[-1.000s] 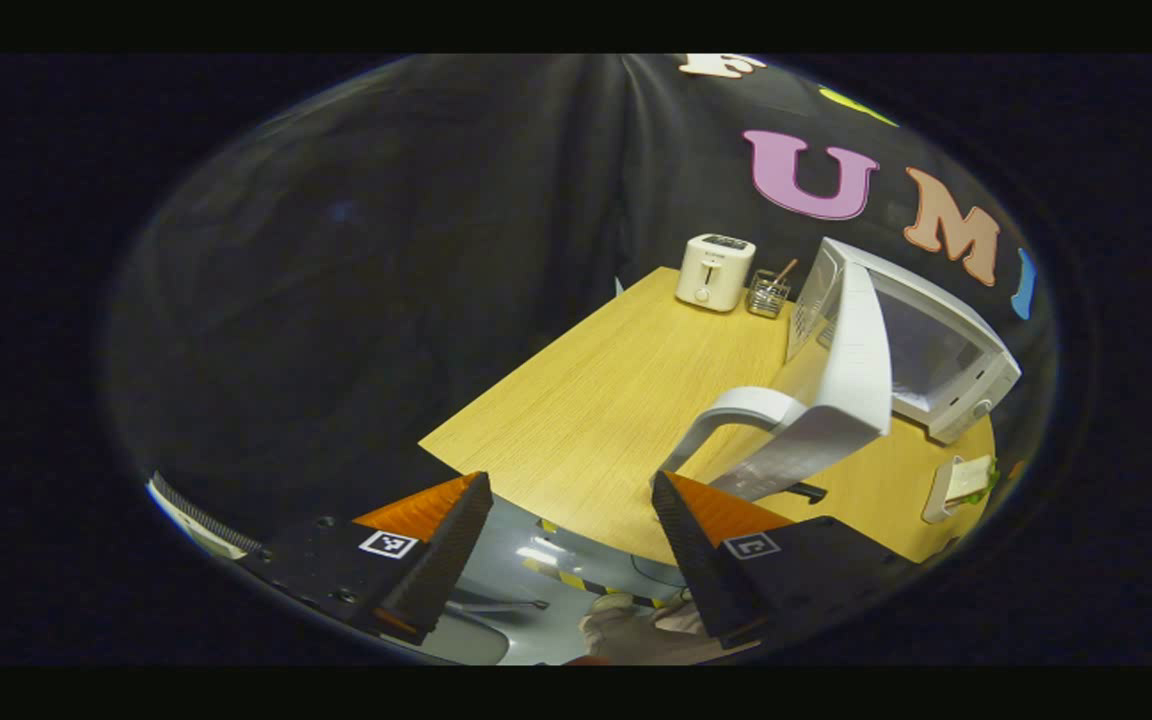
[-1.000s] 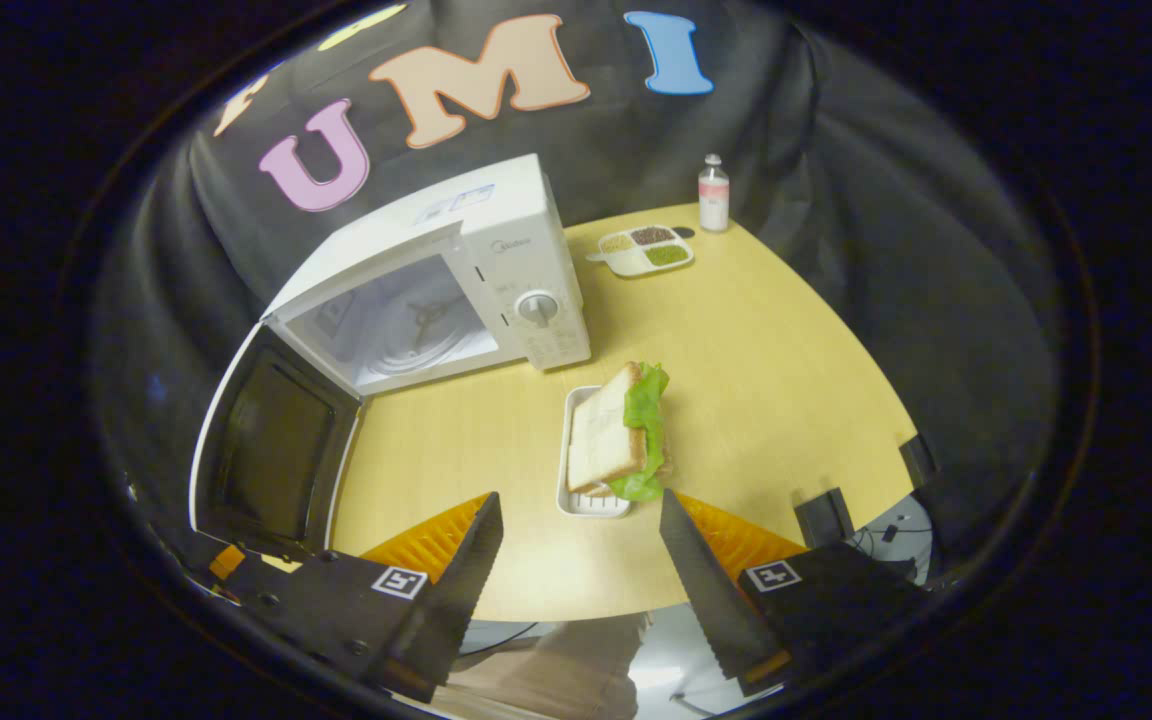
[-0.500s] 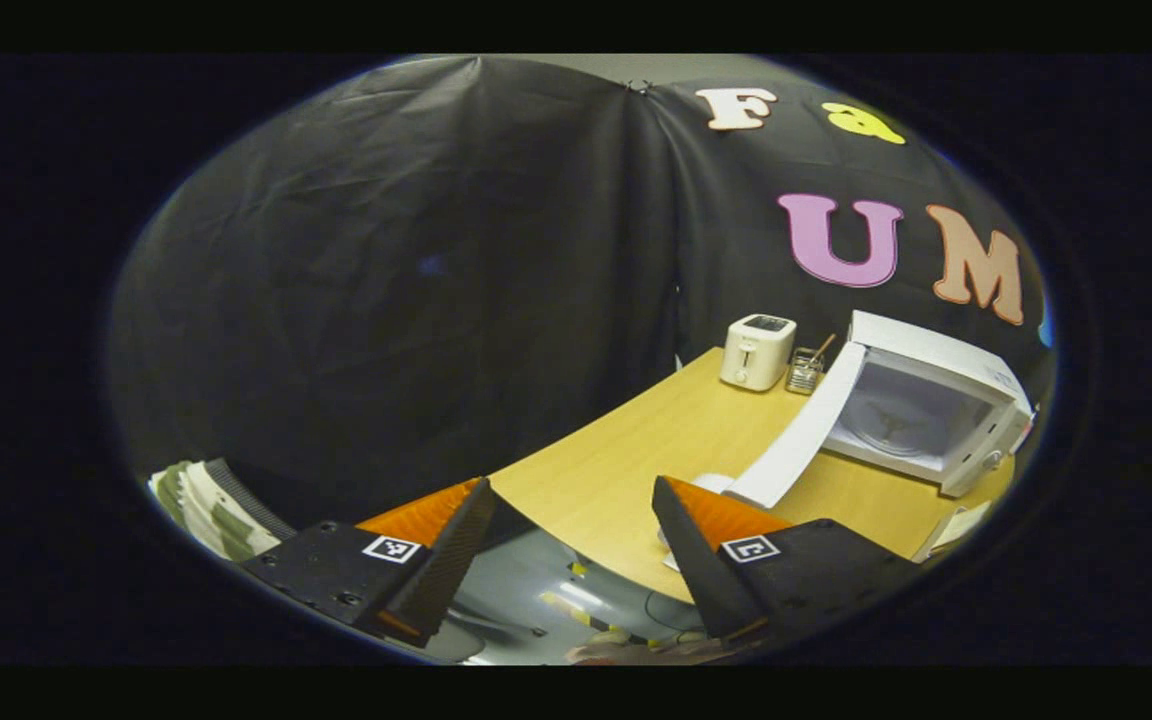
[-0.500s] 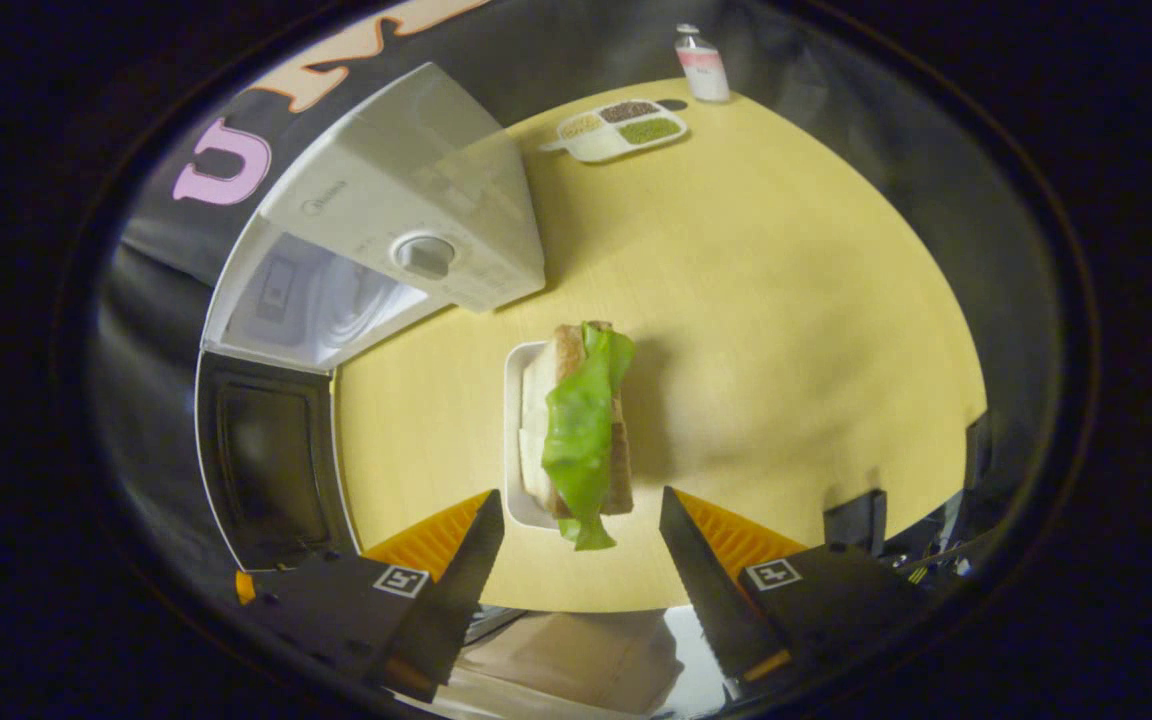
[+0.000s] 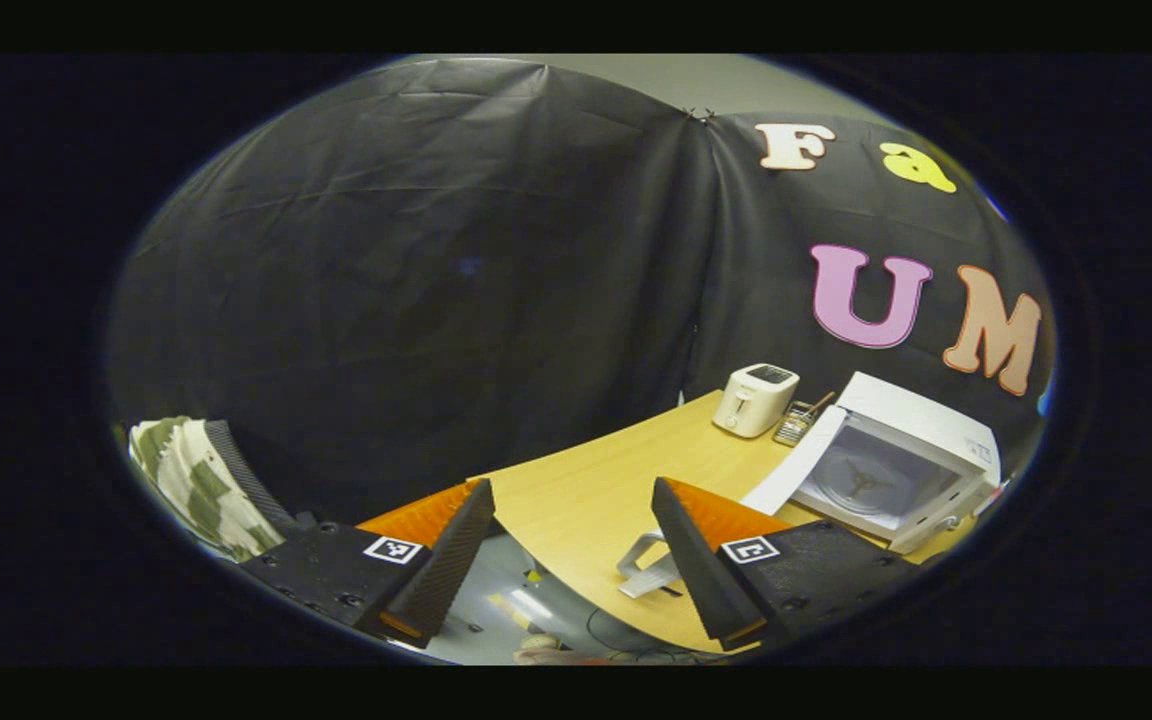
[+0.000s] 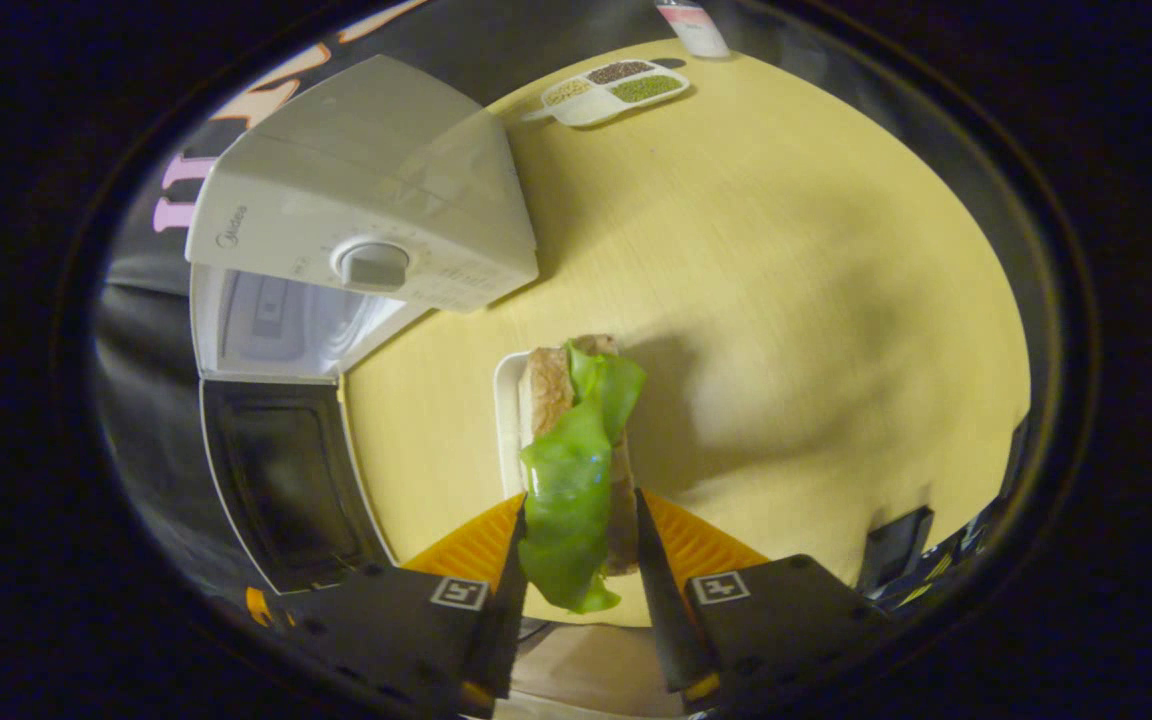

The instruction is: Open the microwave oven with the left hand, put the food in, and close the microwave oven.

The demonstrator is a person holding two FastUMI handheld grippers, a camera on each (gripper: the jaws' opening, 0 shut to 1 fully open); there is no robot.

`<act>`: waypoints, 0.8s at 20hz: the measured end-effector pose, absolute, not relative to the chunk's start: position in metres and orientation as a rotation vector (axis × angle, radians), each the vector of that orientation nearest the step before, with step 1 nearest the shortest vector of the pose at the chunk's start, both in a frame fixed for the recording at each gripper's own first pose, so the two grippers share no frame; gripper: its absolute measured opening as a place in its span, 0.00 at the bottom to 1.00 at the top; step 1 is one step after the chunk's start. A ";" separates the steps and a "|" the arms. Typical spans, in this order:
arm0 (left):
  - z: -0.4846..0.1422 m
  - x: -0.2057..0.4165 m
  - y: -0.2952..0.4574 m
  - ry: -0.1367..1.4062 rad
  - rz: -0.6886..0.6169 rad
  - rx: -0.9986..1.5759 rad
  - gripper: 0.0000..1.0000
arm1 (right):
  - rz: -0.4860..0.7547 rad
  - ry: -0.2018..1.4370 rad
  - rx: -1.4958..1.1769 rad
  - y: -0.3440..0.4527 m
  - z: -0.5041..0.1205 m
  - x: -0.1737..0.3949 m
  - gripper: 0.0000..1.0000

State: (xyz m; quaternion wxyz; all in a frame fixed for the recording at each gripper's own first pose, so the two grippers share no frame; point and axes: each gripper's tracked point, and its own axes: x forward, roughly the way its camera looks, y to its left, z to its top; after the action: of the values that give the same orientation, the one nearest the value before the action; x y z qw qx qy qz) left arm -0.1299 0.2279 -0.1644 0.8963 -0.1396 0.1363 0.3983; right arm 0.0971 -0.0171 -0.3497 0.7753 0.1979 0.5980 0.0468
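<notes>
- Sandwich [image 6: 576, 450] sits on edge in its white tray [image 6: 508, 420] on the table [image 6: 786, 300], just in front of the microwave [image 6: 366, 230] — your right gripper [image 6: 576, 560] has both fingers tight against its sides, apparently pinching it.
- Door [image 6: 281, 480] is swung wide, so the cavity is free for loading.
- Left gripper [image 5: 571, 560] hangs spread and empty — clear of your path.

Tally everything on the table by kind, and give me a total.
Microwave oven: 1
Toaster: 1
Wire utensil holder: 1
Sandwich: 1
White sandwich tray: 1
Divided dish of grains: 1
Bottle: 1
Total: 7
</notes>
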 end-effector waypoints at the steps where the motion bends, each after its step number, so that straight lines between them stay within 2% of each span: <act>1: -0.162 -0.131 0.231 0.286 0.832 -0.271 0.93 | 0.109 1.286 0.464 -0.013 -0.348 0.097 0.58; 3: -0.160 -0.132 0.234 0.288 0.832 -0.256 0.93 | 0.122 1.260 0.516 -0.009 -0.343 0.099 0.38; 4: -0.160 -0.130 0.234 0.291 0.825 -0.256 0.90 | 0.127 1.251 0.512 -0.009 -0.342 0.097 0.29; 5: -0.161 -0.128 0.233 0.295 0.818 -0.257 0.89 | 0.125 1.239 0.508 -0.009 -0.341 0.098 0.29; 6: -0.162 -0.125 0.233 0.297 0.805 -0.260 0.89 | 0.129 1.225 0.508 -0.007 -0.338 0.097 0.35; 7: -0.163 -0.121 0.233 0.301 0.790 -0.260 0.93 | 0.137 1.210 0.516 -0.005 -0.334 0.096 0.35; 11: -0.170 -0.104 0.242 0.325 0.707 -0.237 0.93 | 0.114 1.135 0.556 0.003 -0.316 0.091 0.35; 12: -0.174 -0.098 0.245 0.330 0.679 -0.237 0.90 | 0.105 1.110 0.577 0.008 -0.312 0.089 0.35; 13: -0.177 -0.091 0.247 0.341 0.641 -0.240 0.93 | 0.095 1.085 0.595 0.013 -0.307 0.088 0.29; 14: -0.178 -0.084 0.251 0.344 0.613 -0.234 0.89 | 0.081 1.061 0.613 0.018 -0.302 0.086 0.29; 15: -0.178 -0.077 0.256 0.342 0.584 -0.228 0.93 | 0.066 1.041 0.633 0.024 -0.298 0.083 0.29; 16: -0.178 -0.069 0.259 0.340 0.552 -0.227 0.93 | 0.054 1.022 0.652 0.031 -0.295 0.079 0.35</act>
State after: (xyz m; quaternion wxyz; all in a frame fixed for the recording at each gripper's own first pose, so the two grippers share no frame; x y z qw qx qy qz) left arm -0.0691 0.2590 -0.1777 0.9416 -0.1113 0.1666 0.2706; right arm 0.0789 0.0310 -0.2950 0.8215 0.3066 0.4801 0.0252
